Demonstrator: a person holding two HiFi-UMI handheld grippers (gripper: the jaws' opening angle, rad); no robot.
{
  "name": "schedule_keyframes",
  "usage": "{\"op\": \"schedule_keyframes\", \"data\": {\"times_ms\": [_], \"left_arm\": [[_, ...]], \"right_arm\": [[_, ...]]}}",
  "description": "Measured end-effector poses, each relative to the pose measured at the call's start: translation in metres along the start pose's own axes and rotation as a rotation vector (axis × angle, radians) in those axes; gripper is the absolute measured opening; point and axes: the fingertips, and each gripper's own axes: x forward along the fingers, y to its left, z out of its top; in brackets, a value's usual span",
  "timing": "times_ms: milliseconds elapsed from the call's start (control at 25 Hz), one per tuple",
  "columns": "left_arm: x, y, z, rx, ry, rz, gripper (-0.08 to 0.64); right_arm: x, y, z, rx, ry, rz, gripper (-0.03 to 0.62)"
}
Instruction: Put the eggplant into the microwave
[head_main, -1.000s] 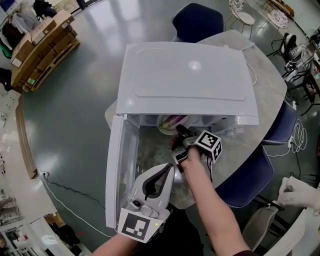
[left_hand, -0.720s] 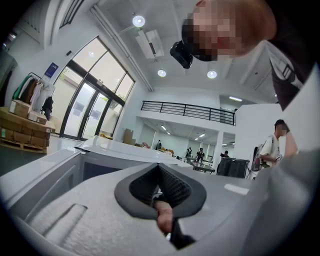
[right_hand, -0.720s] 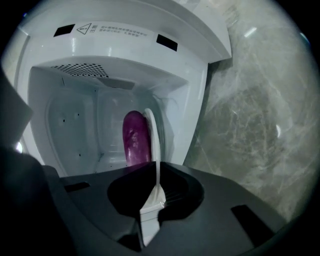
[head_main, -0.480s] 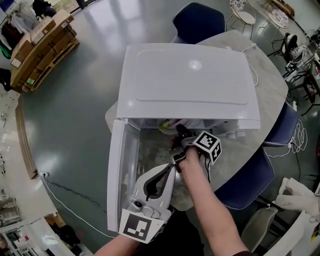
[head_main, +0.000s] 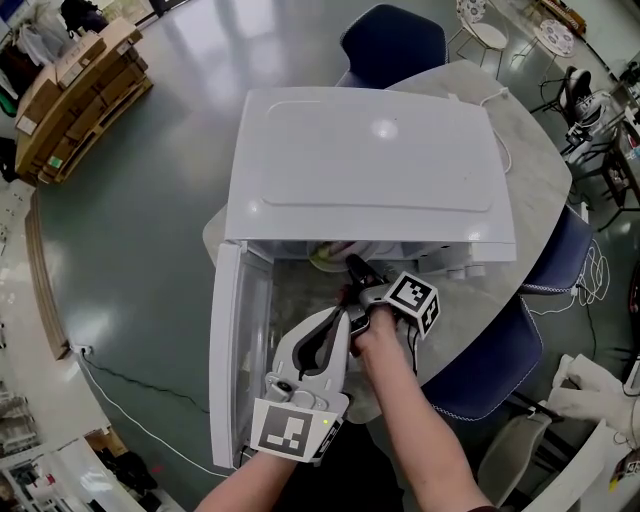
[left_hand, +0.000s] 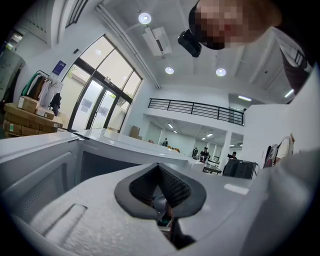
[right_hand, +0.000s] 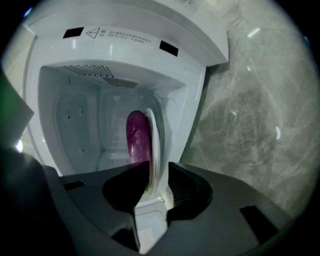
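The white microwave (head_main: 370, 160) stands on a round marble table (head_main: 520, 150), its door (head_main: 235, 350) swung open to the left. Inside, in the right gripper view, the purple eggplant (right_hand: 137, 137) lies on a pale plate (right_hand: 156, 145). My right gripper (head_main: 352, 268) reaches into the opening. Its jaws have just been opening, and the plate's rim stands between them without being pressed (right_hand: 150, 172). My left gripper (head_main: 343, 318) hovers just in front of the cavity beside the right hand, shut with nothing in it (left_hand: 159, 167).
Blue chairs (head_main: 390, 40) (head_main: 490, 360) ring the table. A white cord (head_main: 505, 150) runs off the microwave's right side. Stacked cardboard boxes (head_main: 75, 90) sit far left on the floor. The open door walls off the left of the cavity.
My left gripper has moved forward toward the microwave opening, closer to the right hand. The right hand has stayed put, and less of the plate shows under the microwave's top.
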Motion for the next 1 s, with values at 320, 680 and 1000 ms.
{"op": "schedule_keyframes", "data": {"times_ms": [320, 680, 1000], "left_arm": [[0.008, 0.013, 0.005, -0.004, -0.007, 0.025, 0.007], [0.011, 0.017, 0.004, -0.005, -0.010, 0.031, 0.008], [0.009, 0.020, 0.004, -0.007, -0.005, 0.043, 0.008]], "right_arm": [[-0.012, -0.001, -0.005, -0.010, -0.003, -0.012, 0.050], [0.005, 0.013, 0.001, -0.019, -0.003, 0.037, 0.020], [0.025, 0.024, 0.008, -0.078, -0.018, 0.047, 0.021]]}}
